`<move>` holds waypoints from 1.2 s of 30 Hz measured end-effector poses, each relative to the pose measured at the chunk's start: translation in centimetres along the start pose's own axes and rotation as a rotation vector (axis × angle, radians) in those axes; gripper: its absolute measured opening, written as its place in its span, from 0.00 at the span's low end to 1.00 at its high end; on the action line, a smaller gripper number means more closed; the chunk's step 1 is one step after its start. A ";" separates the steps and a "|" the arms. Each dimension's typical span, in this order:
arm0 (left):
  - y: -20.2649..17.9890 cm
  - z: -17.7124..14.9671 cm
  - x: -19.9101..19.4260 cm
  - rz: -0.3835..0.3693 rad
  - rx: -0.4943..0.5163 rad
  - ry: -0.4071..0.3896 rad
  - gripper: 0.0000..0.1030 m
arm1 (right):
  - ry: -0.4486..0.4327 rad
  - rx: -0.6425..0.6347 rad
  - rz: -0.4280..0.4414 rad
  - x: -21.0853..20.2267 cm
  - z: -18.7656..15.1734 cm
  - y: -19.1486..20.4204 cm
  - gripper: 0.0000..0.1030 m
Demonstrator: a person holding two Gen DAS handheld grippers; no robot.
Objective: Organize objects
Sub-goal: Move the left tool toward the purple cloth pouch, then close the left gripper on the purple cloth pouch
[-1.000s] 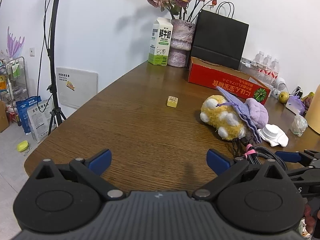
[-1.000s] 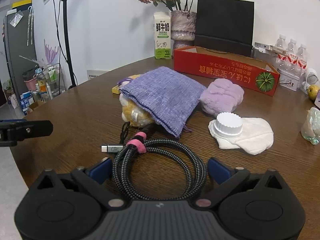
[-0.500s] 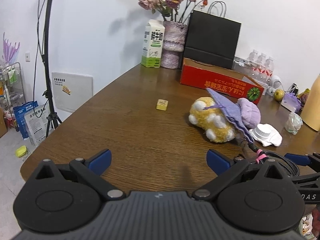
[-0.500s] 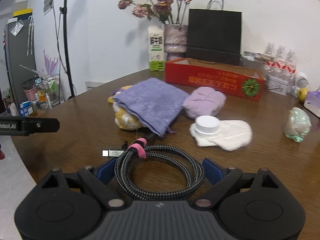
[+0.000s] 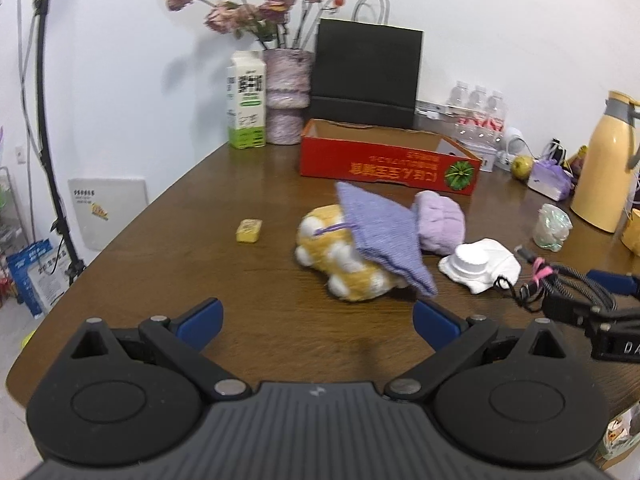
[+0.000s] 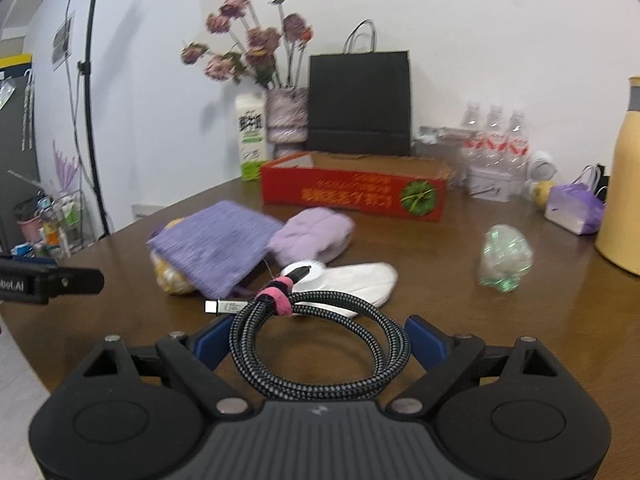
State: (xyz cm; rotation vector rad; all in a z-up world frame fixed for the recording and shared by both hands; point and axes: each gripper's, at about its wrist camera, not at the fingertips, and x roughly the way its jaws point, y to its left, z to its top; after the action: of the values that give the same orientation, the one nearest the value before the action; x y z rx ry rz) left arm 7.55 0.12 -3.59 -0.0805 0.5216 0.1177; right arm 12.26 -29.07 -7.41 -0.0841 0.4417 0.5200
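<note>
While the right gripper (image 6: 318,342) carries the coiled black braided cable with a pink strap (image 6: 320,344), its jaws stand wide and close on the outer sides of the coil, which appears lifted clear of the brown wooden counter (image 6: 460,308). The left gripper (image 5: 316,318) hangs over the near counter edge with jaws open and nothing between them. Toward the far edge sits the red open-topped cardboard box (image 6: 352,196), the likely destination. Between it and the cable lie the yellow plush toy (image 5: 344,260) under a purple knitted pouch (image 5: 384,232), a lilac fluffy bundle (image 6: 312,236), and a white cloth with a white ribbed cap (image 5: 478,262) on it. Risks, as judged: the coil is springy and held only across its width, so it may slip free or deform; the loose silver connector (image 6: 224,306) projecting beside the strap may snag the pouch or the box rim; a low path may sweep the cap or the crumpled clear wrapper (image 6: 505,258) aside.
</note>
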 end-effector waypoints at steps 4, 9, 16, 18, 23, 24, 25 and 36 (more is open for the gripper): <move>-2.0 0.8 1.4 0.003 0.045 -0.001 1.00 | -0.016 0.011 -0.016 0.3 0.5 -1.6 0.88; -4.2 1.9 3.0 0.016 0.104 -0.010 1.00 | -0.029 0.012 -0.021 0.8 0.9 -3.3 0.88; -6.4 3.1 5.1 0.058 0.165 -0.013 1.00 | -0.046 -0.003 -0.013 2.1 2.2 -5.0 0.88; -7.0 3.4 5.8 0.064 0.182 -0.004 1.00 | -0.053 -0.011 -0.013 2.5 2.7 -5.4 0.88; -8.4 3.9 7.8 0.094 0.232 0.014 1.00 | -0.066 -0.009 -0.038 3.6 3.4 -6.8 0.88; -8.6 4.0 8.3 0.102 0.244 0.019 1.00 | -0.066 0.001 -0.043 3.9 3.4 -7.1 0.88; -9.0 4.1 8.7 0.111 0.257 0.024 1.00 | -0.064 0.013 -0.046 4.1 3.3 -7.4 0.88; -10.8 3.4 13.0 0.243 0.367 0.063 1.00 | -0.030 0.094 -0.006 6.4 2.4 -9.4 0.88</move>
State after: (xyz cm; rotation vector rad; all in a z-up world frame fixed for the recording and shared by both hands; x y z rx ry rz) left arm 21.81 -8.99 -6.71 0.3396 0.6069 0.2554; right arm 22.80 -33.80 -8.33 0.0125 0.4360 0.4932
